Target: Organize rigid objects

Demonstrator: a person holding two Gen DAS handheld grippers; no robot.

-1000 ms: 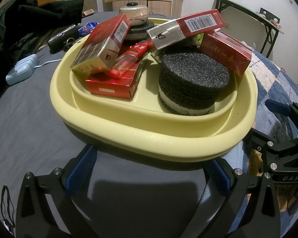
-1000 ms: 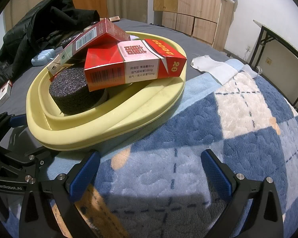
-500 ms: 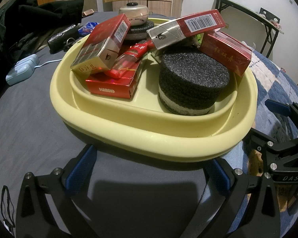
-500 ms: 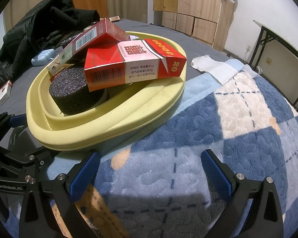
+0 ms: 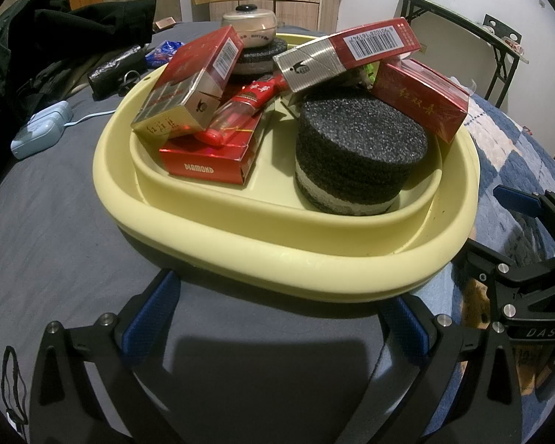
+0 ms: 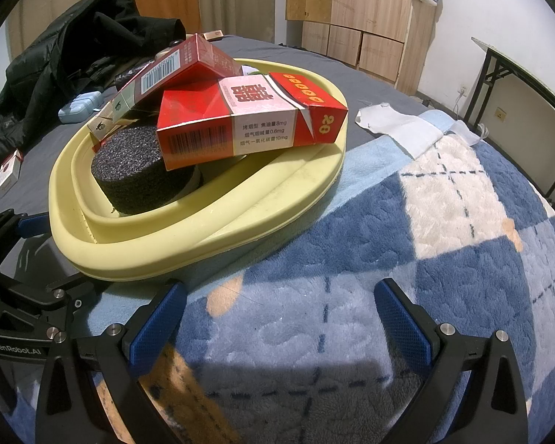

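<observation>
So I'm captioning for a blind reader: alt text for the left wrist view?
A yellow tray on a grey bed holds red boxes piled around a black foam disc. The open left tongs sit just short of its rim.

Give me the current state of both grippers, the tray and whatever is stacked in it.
left gripper: open, empty, short of the tray
right gripper: open, empty, over the blanket
yellow tray: piled full
black foam disc: upright in the tray
DIAMOND box: flat, under other items
barcode box: tilted on top
red pack: tilted on the foam disc
</observation>
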